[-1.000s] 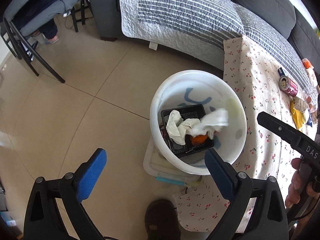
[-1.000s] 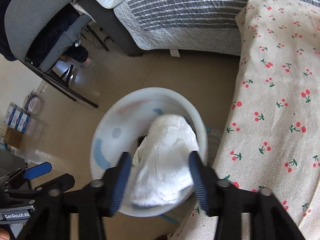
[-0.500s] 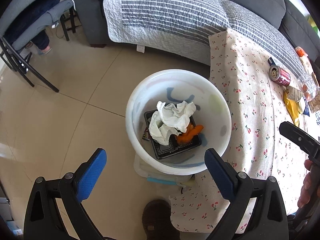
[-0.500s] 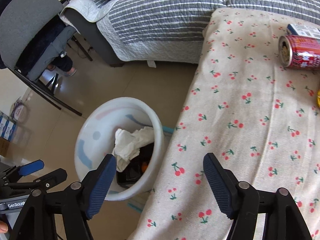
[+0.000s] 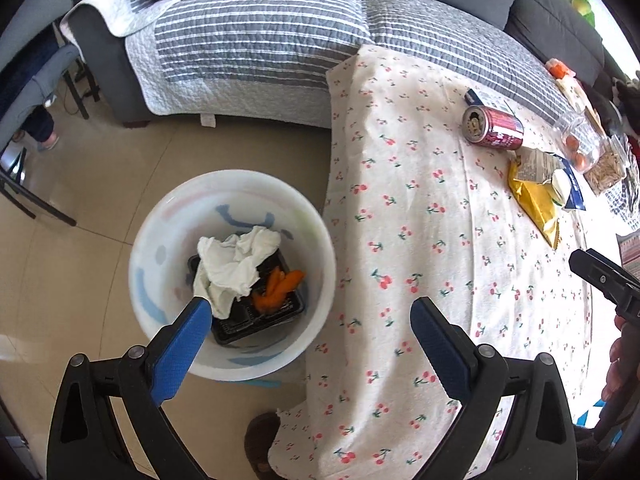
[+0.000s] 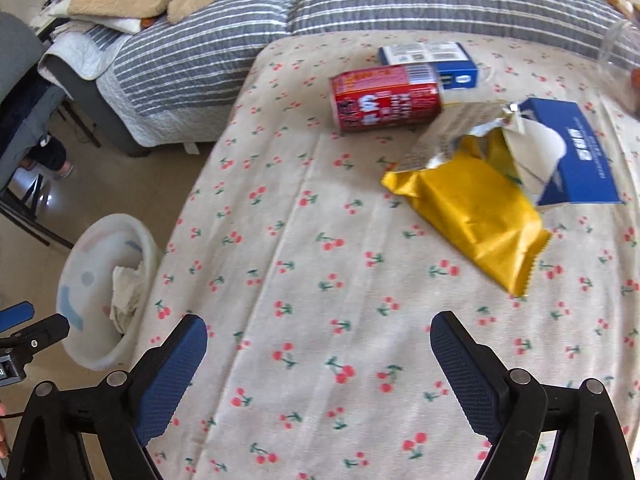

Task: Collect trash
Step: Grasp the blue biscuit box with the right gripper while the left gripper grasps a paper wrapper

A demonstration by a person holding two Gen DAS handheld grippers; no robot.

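Through my right wrist view the cherry-print tablecloth [image 6: 320, 280] fills most of the frame, and the striped grey sofa cover [image 6: 280, 4] runs across the top. On the cloth at upper right a red can [image 6: 384, 98] lies on its side, a yellow wrapper [image 6: 476, 208] lies just below it, and a blue box [image 6: 576, 152] sits at the far right. At the left edge the white bucket [image 6: 104, 292] stands on the tan floor beside the table. My left wrist view looks down into that bucket [image 5: 160, 216] at center left, where the crumpled white tissue [image 5: 232, 264] lies on a black tray [image 5: 260, 320] with orange peel [image 5: 280, 284].

A second ago my right gripper [image 6: 320, 352] held that tissue over the bucket; now its jaws are wide apart, holding nothing, over the cloth. My left gripper [image 5: 312, 328] is likewise spread wide with nothing between its pads, and now hangs over the bucket's rim and the table edge.
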